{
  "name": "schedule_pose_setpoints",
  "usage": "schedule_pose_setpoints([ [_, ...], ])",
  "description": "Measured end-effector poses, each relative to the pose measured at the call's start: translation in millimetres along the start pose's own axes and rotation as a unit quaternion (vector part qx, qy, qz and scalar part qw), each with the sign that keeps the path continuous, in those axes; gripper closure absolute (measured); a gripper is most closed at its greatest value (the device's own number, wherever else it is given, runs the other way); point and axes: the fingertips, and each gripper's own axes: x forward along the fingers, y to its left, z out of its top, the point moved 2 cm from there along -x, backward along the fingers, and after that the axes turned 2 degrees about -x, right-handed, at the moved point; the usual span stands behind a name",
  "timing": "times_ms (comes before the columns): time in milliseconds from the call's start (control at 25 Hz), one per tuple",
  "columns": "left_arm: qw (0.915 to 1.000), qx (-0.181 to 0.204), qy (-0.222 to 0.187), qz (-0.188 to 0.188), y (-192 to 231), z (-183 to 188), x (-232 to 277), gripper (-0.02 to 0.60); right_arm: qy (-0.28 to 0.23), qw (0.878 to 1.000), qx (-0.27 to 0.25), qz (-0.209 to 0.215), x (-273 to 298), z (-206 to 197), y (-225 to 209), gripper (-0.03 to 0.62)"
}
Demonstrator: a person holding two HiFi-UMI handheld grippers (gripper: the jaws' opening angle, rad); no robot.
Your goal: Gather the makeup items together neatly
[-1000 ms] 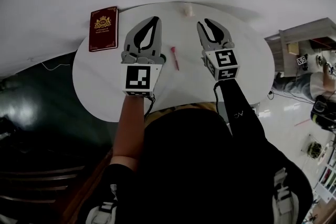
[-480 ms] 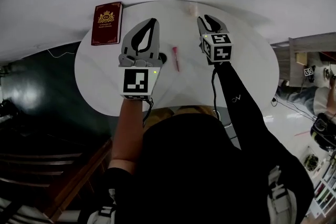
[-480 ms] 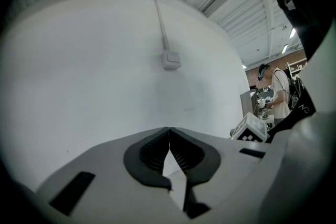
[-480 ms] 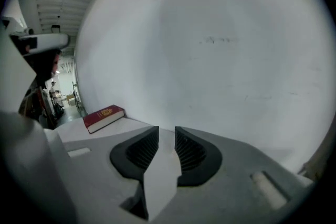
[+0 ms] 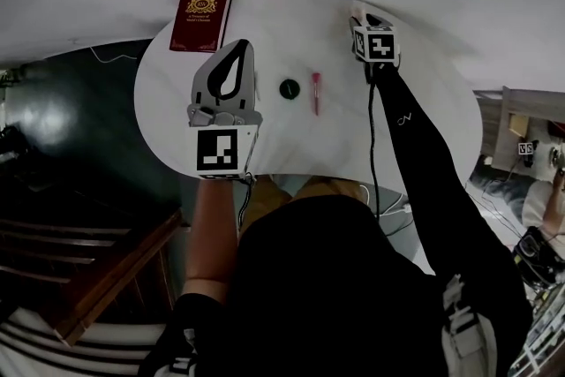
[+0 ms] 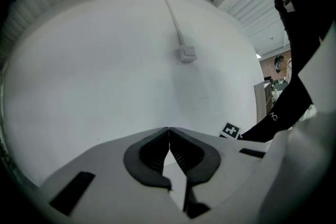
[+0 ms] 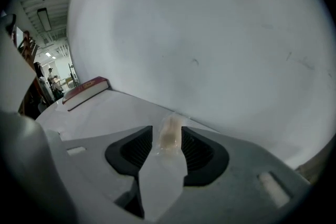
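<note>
On the round white table (image 5: 397,154) lie a small black round compact (image 5: 290,88) and a pink lipstick tube (image 5: 315,93), side by side near the middle. A small pale beige bottle (image 7: 170,136) stands at the table's far edge. My right gripper (image 7: 168,128) reaches out to it, and its jaws have just been opening. They stand open with the bottle between them, and a gap shows beside the left pad. In the head view this gripper (image 5: 362,17) is at the far rim. My left gripper (image 5: 240,44) hovers left of the compact, shut on nothing, its tips (image 6: 168,128) meeting.
A dark red book (image 5: 201,16) with a gold crest lies at the table's far left edge, also in the right gripper view (image 7: 86,89). A white wall rises right behind the table, with a cable and small white box (image 6: 185,53) on it. Dark floor lies left.
My right gripper has gone out and down to the far rim and its jaws now stand around the beige bottle. The left gripper drew back left, uncovering the black compact.
</note>
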Motion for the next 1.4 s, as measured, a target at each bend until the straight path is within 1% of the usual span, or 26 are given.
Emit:
schedule_pose_setpoints([
  [80, 0.9999, 0.000, 0.010, 0.013, 8, -7, -8, 0.571, 0.026, 1.000, 0.002, -0.014, 12, -10, -7, 0.437],
  [160, 0.9996, 0.001, 0.018, 0.024, 16, -13, -15, 0.572, 0.040, 0.999, 0.016, -0.017, 22, -18, -12, 0.437],
  [200, 0.9994, 0.002, 0.021, 0.028, 19, -15, -19, 0.572, 0.041, 0.999, 0.022, -0.012, 25, -20, -13, 0.446],
  [240, 0.9992, 0.003, 0.025, 0.032, 22, -18, -22, 0.571, 0.039, 0.999, 0.024, -0.005, 26, -21, -13, 0.472],
  [320, 0.9988, -0.001, 0.029, 0.039, 25, -22, -29, 0.571, 0.029, 1.000, 0.008, 0.000, 21, -19, -11, 0.500],
  [440, 0.9989, -0.006, 0.026, 0.038, 26, -24, -33, 0.571, -0.005, 0.999, -0.034, 0.002, 0, -7, 0, 0.502],
  [520, 0.9992, -0.006, 0.027, 0.030, 25, -24, -34, 0.571, -0.036, 0.999, -0.035, 0.004, -23, 5, 11, 0.502],
  [600, 0.9996, -0.005, 0.023, 0.014, 22, -20, -33, 0.571, -0.067, 0.997, -0.028, 0.000, -52, 16, 24, 0.502],
  [720, 0.9996, 0.004, -0.002, -0.027, 17, -5, -26, 0.572, -0.117, 0.993, -0.014, -0.014, -104, 34, 42, 0.502],
  [840, 0.9975, 0.009, -0.026, -0.065, 11, 8, -22, 0.571, -0.163, 0.986, -0.001, -0.029, -160, 45, 63, 0.502],
  [920, 0.9959, 0.008, -0.036, -0.083, 7, 16, -21, 0.571, -0.187, 0.982, -0.002, -0.036, -193, 49, 81, 0.502],
  [1040, 0.9941, 0.010, -0.045, -0.098, 4, 20, -20, 0.571, -0.215, 0.975, -0.007, -0.050, -234, 53, 103, 0.502],
  [1200, 0.9900, 0.013, -0.058, -0.128, -8, 27, -20, 0.572, -0.242, 0.968, 0.000, -0.067, -275, 56, 121, 0.502],
  [1320, 0.9870, 0.017, -0.067, -0.145, -15, 32, -21, 0.571, -0.266, 0.961, -0.002, -0.077, -299, 63, 131, 0.502],
  [1400, 0.9857, 0.017, -0.067, -0.154, -17, 31, -23, 0.572, -0.268, 0.960, -0.005, -0.084, -305, 61, 136, 0.502],
])
